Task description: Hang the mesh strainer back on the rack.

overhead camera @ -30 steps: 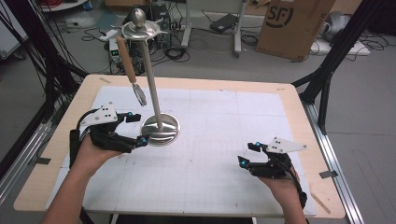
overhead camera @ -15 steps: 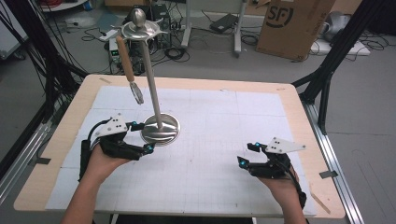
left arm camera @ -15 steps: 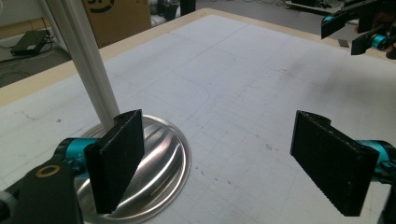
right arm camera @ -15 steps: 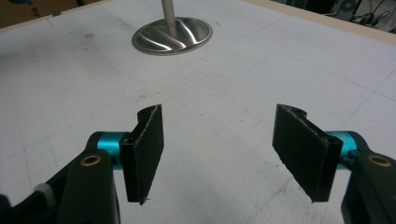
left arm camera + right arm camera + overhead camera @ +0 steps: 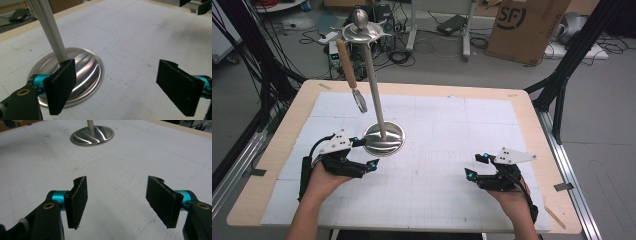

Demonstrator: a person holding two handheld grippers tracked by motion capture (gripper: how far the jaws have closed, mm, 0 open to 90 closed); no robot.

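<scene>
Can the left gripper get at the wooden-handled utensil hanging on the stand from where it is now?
Probably yes. The left gripper is open and empty beside the stand's base; the utensil hangs free on that side, nothing between, though well above it.

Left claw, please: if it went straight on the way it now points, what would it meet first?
Probably the white table mat between its open jaws. The left claw points downward, with the stand's round metal base lying off to one side, though depth is unclear.
</scene>
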